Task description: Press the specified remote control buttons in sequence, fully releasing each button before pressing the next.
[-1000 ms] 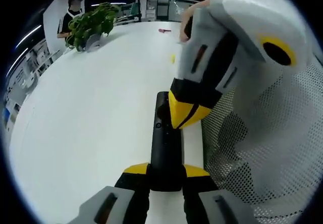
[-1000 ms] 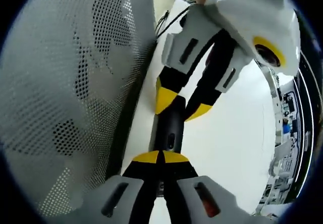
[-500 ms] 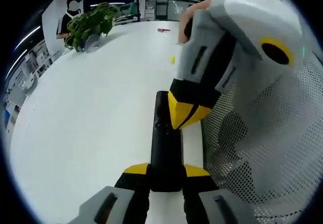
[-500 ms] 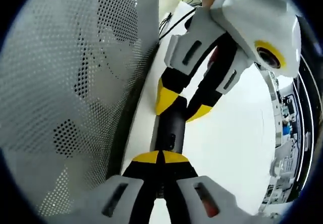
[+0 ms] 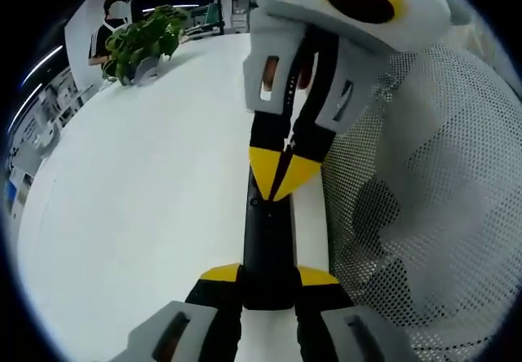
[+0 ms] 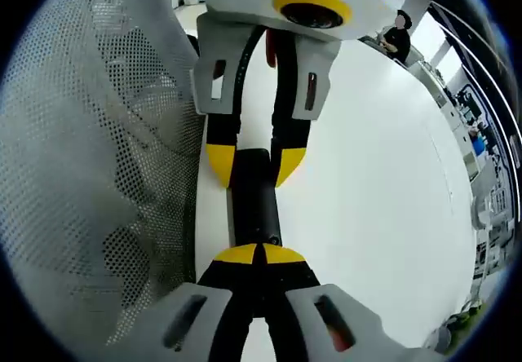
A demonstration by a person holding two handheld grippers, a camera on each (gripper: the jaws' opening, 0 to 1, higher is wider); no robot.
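Remote control (image 5: 268, 248), a long black bar, lies flat on the white bench (image 5: 139, 207), right beside a white perforated mesh object (image 5: 424, 207) along one of its long sides. In the left gripper view the left gripper (image 5: 268, 284) reaches in low from the bottom, its yellow-tipped jaws parted just enough to clamp the near end of the remote between them. The right gripper (image 5: 281, 178) comes down steeply from the top of that view, opposite the left one, its two yellow tips brought together into a single point that rests on the remote's upper face near the far end; whether it is actually pushing a button cannot be told. In the right gripper view the same layout is mirrored: the right gripper (image 6: 261, 254) with tips together on the remote (image 6: 254, 203), the left gripper (image 6: 254, 166) straddling the other end. A potted plant (image 5: 143, 40) stands at the bench's far edge.
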